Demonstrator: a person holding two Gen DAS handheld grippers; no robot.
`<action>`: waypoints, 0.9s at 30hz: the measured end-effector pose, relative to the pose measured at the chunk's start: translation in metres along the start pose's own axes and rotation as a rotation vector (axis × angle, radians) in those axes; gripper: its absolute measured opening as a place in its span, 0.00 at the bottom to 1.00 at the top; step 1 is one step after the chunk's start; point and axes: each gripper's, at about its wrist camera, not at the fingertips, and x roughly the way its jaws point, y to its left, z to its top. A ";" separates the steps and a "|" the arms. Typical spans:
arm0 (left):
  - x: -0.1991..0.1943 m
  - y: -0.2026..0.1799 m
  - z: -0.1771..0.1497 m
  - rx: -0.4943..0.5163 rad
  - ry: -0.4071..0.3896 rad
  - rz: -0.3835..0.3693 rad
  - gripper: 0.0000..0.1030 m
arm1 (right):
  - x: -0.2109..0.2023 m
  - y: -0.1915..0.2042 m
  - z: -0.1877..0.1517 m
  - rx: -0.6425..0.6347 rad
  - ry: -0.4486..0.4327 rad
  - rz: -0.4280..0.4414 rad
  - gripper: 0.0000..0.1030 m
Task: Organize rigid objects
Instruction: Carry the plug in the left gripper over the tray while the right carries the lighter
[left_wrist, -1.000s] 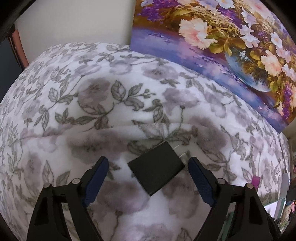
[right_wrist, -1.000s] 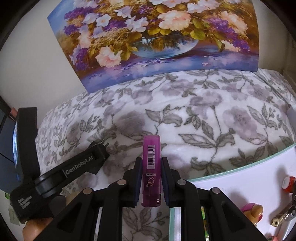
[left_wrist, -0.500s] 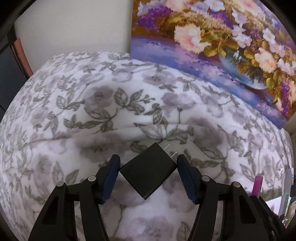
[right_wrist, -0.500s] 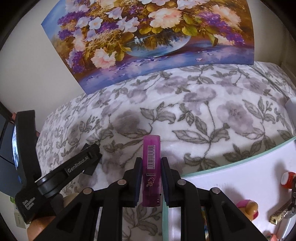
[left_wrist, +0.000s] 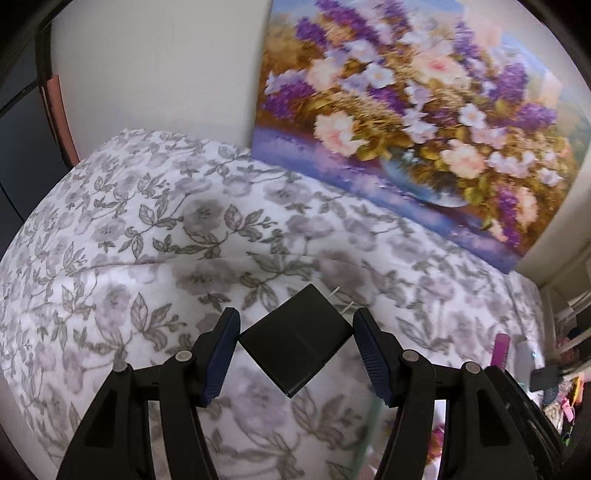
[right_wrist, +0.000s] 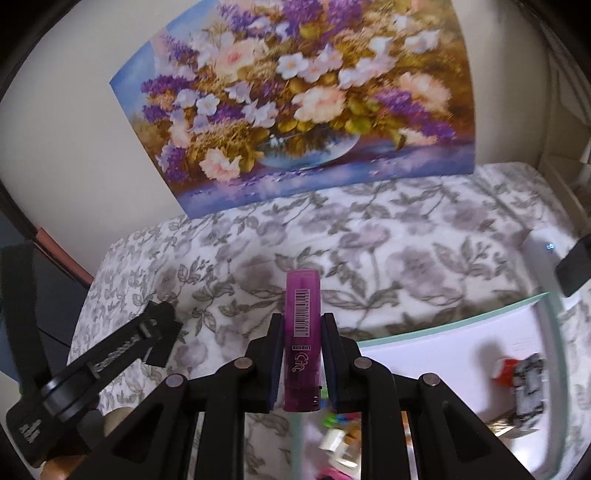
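Pinching a black charger (left_wrist: 297, 341) corner to corner, left gripper (left_wrist: 295, 350) holds it above the floral blanket (left_wrist: 155, 236), prongs pointing toward the flower painting (left_wrist: 413, 122); its jaws were closing within the last second and both blue pads (left_wrist: 221, 354) now press on the charger. Right gripper (right_wrist: 302, 360) has its jaws clamped on a purple lighter (right_wrist: 302, 339), upright, barcode facing the camera, above the blanket's near edge, painting behind it. White tray (right_wrist: 443, 347) with a green rim sits right of the lighter, nearer than the painting; small blurred items on it, cannot tell what. From the right wrist, the left gripper shows far left of the lighter.
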 end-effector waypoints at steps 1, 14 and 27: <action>-0.005 -0.004 -0.003 0.005 -0.004 -0.004 0.63 | -0.006 -0.003 0.001 -0.013 0.002 -0.011 0.20; -0.030 -0.052 -0.047 0.053 0.022 -0.052 0.63 | -0.052 -0.041 -0.005 -0.026 -0.011 -0.061 0.20; -0.014 -0.090 -0.092 0.163 0.115 -0.080 0.63 | -0.040 -0.103 -0.021 0.072 0.093 -0.087 0.21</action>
